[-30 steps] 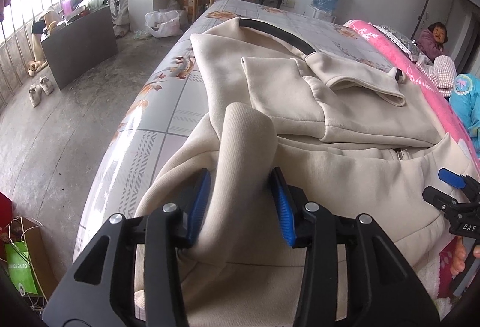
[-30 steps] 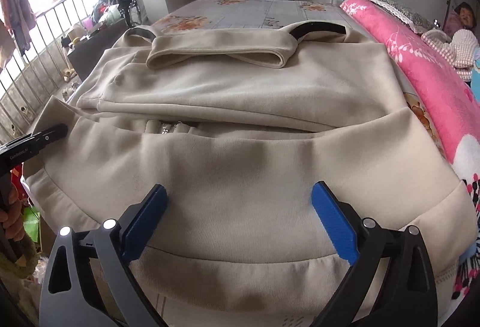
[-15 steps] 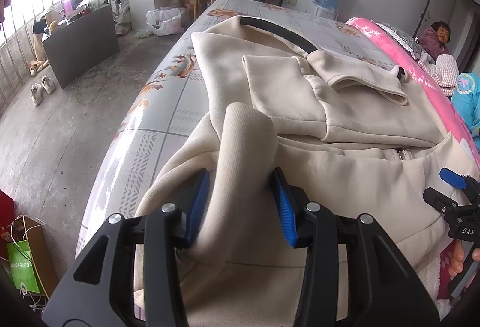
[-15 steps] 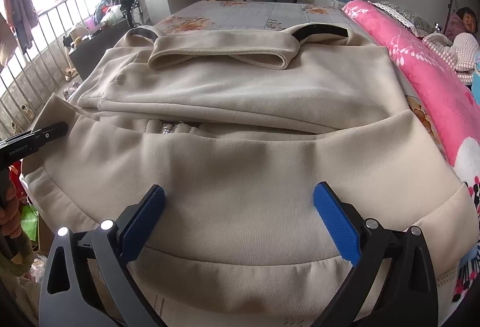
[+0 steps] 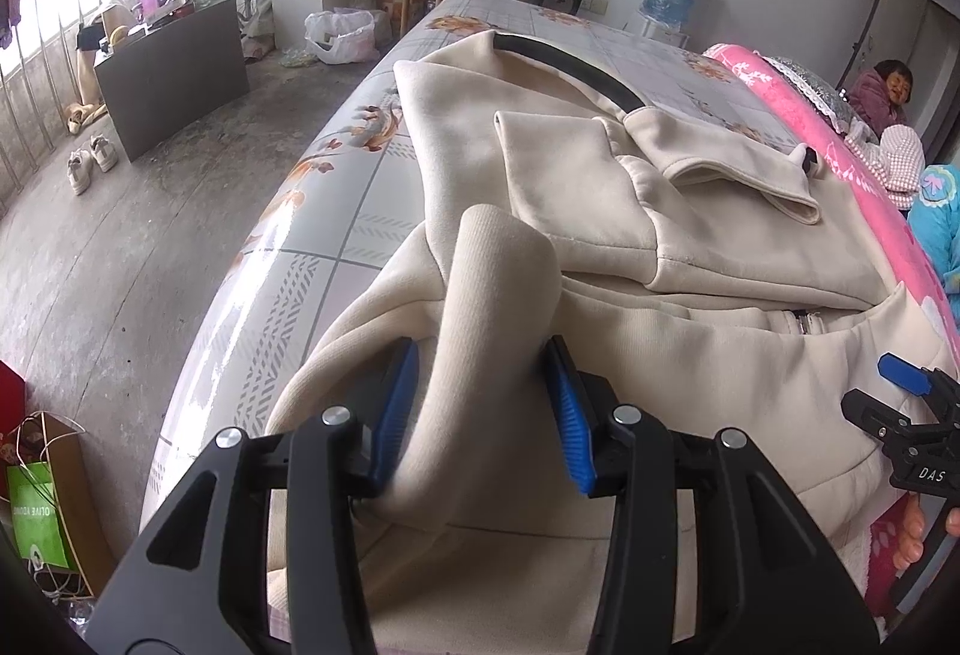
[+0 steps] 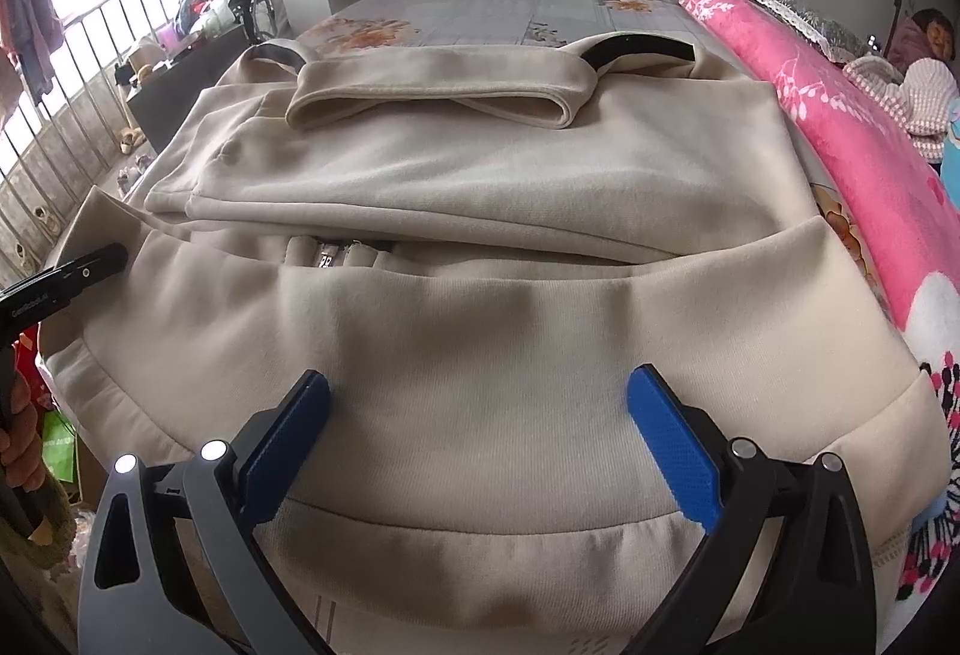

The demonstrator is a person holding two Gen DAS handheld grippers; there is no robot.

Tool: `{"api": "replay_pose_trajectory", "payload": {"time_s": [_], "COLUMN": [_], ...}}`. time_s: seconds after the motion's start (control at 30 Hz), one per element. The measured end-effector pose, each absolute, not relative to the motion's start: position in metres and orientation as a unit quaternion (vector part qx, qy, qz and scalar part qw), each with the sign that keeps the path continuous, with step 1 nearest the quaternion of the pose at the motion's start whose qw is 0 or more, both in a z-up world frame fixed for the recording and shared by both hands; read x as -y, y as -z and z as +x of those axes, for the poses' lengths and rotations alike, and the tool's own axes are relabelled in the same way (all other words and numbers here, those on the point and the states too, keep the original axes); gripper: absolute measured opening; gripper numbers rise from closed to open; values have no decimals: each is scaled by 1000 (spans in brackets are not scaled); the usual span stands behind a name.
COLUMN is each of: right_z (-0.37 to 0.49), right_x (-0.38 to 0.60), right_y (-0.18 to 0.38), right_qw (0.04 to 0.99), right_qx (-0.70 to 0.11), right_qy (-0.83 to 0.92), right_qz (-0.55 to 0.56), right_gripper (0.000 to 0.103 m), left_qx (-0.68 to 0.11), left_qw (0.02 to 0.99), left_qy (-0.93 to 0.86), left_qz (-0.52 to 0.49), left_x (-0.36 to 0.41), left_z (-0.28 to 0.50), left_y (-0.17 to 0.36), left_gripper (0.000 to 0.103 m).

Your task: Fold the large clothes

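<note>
Clamping: left gripper (image 5: 483, 409) is pinching a raised fold of the cream zip jacket (image 5: 708, 349), blue pads (image 5: 396, 409) pressing the ribbed hem from both sides. Right gripper (image 6: 477, 451) is hovering over the hem with jaws spread wide, nothing between them. One jacket is lying partly folded on the floral-print bed (image 5: 360, 187), sleeves crossed over the chest, lower edge cut off behind the gripper bodies. Zipper pull (image 6: 327, 259) is mostly hiding under the folded layer; marking unreadable. Right gripper is showing "DAS" in the left view, rest cut off. Lettering on the left gripper's arm in the right view is too small to read. Green bag (image 5: 36, 517) is reading "OLIVE YOUNG", sideways. One pink blanket (image 6: 852, 126) is lying along the bed's right.
</note>
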State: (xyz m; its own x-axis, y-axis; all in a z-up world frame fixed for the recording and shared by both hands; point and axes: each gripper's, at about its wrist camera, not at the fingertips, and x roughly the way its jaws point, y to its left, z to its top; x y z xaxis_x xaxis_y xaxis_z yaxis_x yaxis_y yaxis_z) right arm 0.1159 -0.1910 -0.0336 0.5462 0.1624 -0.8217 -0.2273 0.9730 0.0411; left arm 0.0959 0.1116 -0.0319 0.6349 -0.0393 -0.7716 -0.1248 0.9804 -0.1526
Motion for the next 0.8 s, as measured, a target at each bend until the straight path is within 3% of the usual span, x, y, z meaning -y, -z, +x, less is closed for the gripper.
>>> {"api": "replay_pose_trajectory", "payload": {"time_s": [0.8], "right_z": [118], "right_x": [189], "right_y": [33], "right_qw": [874], "right_qx": [-475], "right_qy": [-99], "right_qz": [-29], "right_gripper": [97], "left_qx": [-430], "left_qw": [898], "left_qy": [-25], "left_qz": [-88], "left_x": [-110], "left_z": [96], "left_y": [33], "left_gripper": [42]}}
